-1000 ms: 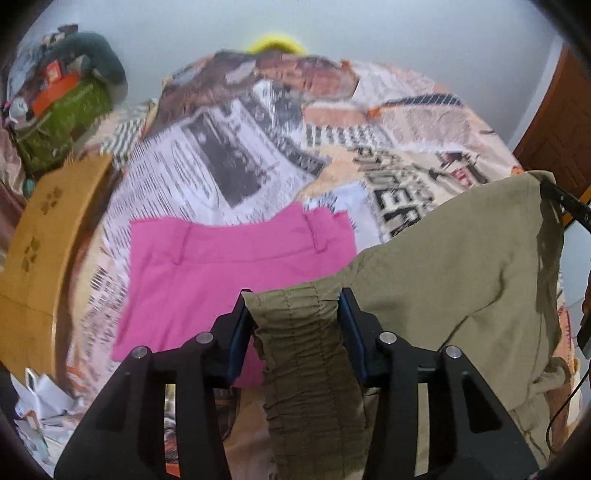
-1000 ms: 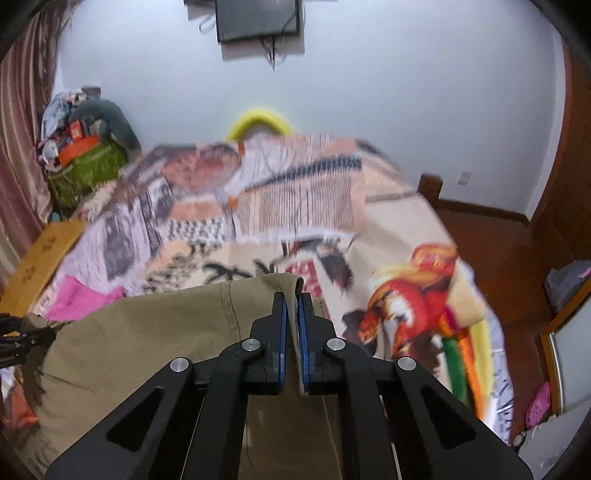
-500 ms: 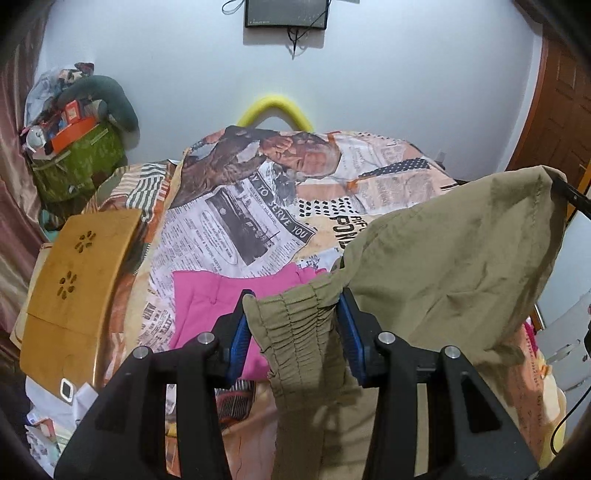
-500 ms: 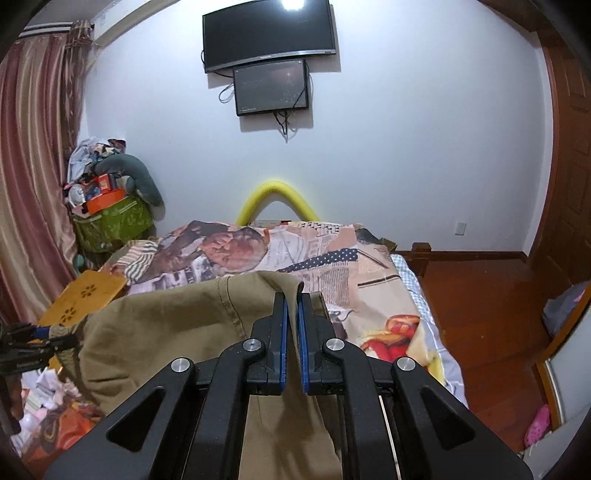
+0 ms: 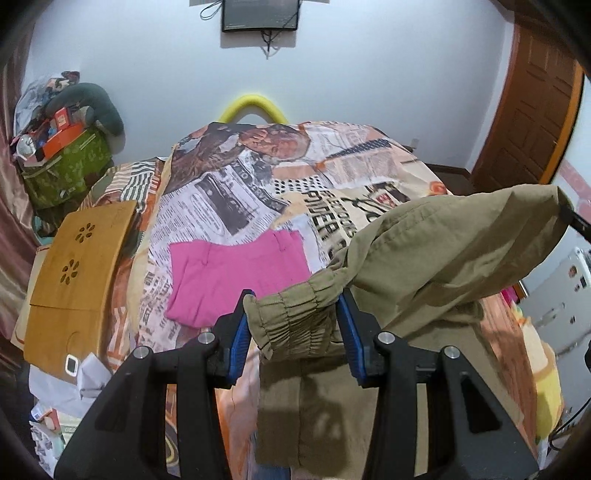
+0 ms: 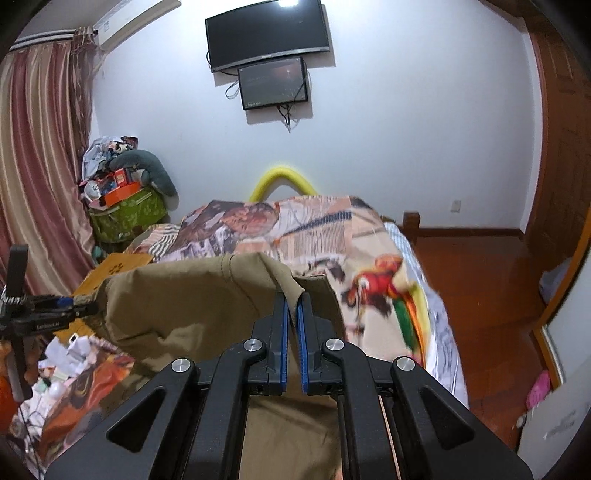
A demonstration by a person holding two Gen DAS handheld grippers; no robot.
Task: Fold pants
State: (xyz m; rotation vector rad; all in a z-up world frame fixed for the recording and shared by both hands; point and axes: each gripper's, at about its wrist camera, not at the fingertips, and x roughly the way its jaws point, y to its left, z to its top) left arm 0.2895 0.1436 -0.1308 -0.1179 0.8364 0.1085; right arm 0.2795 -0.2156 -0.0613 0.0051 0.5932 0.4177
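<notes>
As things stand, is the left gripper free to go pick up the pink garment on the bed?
Probably not: the left gripper is clamped on the khaki pants' elastic waistband. The pink garment itself lies uncovered.

Even indoor light, ceiling glare on the television (image 6: 267, 35), fisheye-bent dark corners, slight motion blur.

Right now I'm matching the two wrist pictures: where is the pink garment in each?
Left wrist: the pink garment lies flat on the bed, left of centre, beyond the jaws.
Right wrist: not visible; the olive pants probably hide it.
Shared landmark: the yellow arch behind the bed.
</notes>
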